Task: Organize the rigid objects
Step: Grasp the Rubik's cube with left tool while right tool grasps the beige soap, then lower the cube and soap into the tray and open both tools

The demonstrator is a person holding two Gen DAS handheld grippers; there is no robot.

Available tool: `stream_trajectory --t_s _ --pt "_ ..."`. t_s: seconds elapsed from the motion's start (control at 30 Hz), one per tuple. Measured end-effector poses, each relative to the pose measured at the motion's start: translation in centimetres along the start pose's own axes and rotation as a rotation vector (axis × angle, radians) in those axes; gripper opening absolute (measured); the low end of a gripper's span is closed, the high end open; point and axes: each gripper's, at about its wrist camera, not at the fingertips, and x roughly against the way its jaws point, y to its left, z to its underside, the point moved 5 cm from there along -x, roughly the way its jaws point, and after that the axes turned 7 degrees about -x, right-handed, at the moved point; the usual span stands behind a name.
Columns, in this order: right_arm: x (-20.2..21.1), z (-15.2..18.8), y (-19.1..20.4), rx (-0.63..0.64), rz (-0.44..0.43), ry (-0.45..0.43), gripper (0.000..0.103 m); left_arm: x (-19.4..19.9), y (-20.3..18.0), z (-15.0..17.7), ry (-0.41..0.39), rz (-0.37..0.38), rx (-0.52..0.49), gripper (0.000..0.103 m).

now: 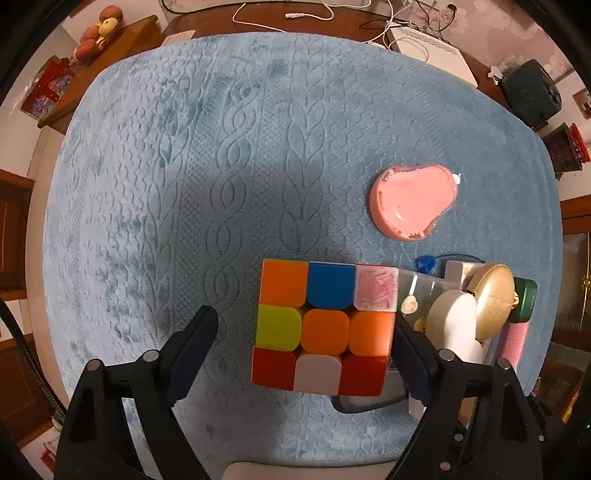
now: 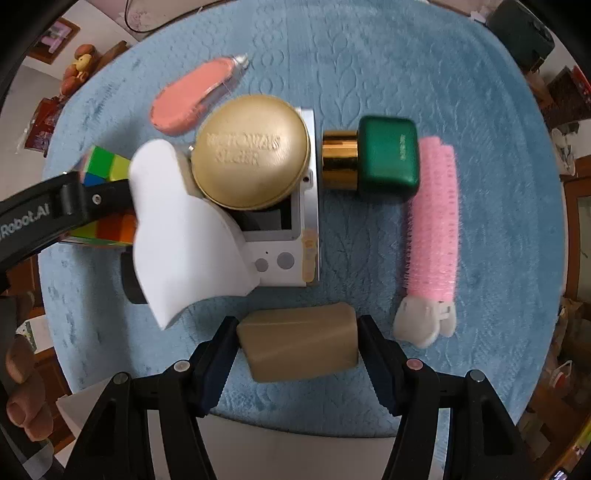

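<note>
Left gripper [image 1: 304,339] part-open around the multicoloured plastic puzzle cube [image 1: 323,326], lower centre; left pad clear. Right gripper [image 2: 297,347] clamps the tan rectangular block [image 2: 301,339], bottom centre. Risk: uneven closing shoves the cube into the neighbouring clutter.

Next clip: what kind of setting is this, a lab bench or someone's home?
Most likely a home. A plush blue cable-patterned blanket serves as the work surface. Beyond it stands wooden furniture holding fruit, and white charging cables trail across a wooden table. Nothing looks like lab equipment.

left hand-held gripper [image 1: 303,343]: straddles puzzle cube [image 1: 323,326]; left pad clear | pink case [image 1: 413,201] beyond
</note>
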Motion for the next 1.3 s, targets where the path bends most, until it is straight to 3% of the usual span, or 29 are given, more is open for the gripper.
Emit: stream_trajectory --t_s 0.13,0.23,0.5,0.7,0.9,1.07,1.3 --pt "-0.2 0.1 0.4 0.010 0.018 -0.012 0.065 -0.8 -0.1 -0.2 0.007 0.021 0.003 0.084" --pt "-0.1 0.3 0.5 0.014 0.018 -0.019 0.064 -1.1 -0.2 -0.3 0.007 0.078 0.008 0.061" --pt "1.9 1.9 0.3 -0.004 -0.063 -0.058 0.064 -0.6 1.0 0.5 -0.031 0.043 0.027 0.059" --pt "5.9 3.6 -0.1 0.004 -0.133 -0.122 0.064 5.1 0.3 2.4 -0.127 0.009 -0.042 0.059" --pt "10.9 5.8 0.0 0.035 -0.208 -0.208 0.064 10.9 -1.1 5.7 -0.234 0.040 -0.103 0.059" --pt "14.7 10.0 0.0 0.102 -0.227 -0.301 0.064 15.3 -2.0 9.6 -0.312 0.079 -0.129 0.059" --pt "15.8 16.9 0.0 0.204 -0.211 -0.359 0.064 19.1 -2.9 15.7 -0.400 0.082 -0.163 0.059"
